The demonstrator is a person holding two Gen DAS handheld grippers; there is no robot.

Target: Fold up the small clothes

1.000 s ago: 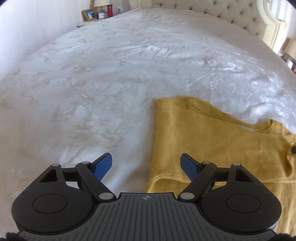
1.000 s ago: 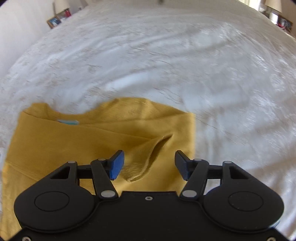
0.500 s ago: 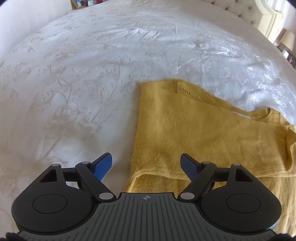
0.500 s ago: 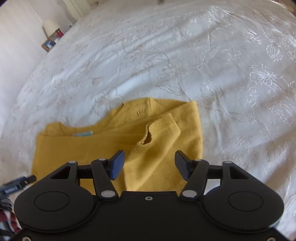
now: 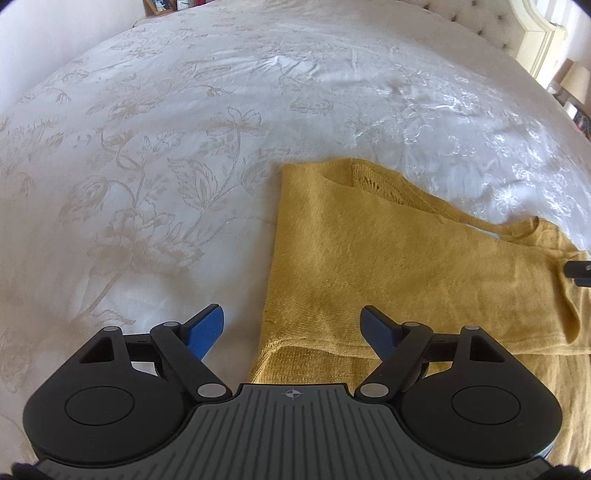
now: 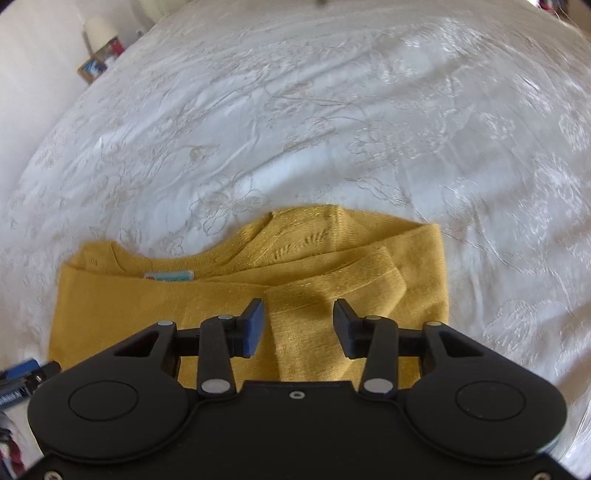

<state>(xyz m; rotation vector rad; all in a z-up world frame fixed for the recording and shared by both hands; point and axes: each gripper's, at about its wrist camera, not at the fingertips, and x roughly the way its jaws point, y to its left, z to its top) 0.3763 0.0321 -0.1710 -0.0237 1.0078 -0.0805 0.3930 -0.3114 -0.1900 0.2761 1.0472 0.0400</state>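
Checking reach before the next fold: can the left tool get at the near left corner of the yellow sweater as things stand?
Probably yes. The left tool is open with that corner of the yellow sweater between its fingers, and nothing lies on it.

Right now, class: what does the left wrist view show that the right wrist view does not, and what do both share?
Only the left wrist view shows the tufted headboard and the open left gripper.

Only the right wrist view shows the sweater's neck label and the right gripper, jaws just closing, over a sleeve.

Both show the yellow sweater on the white bedspread.
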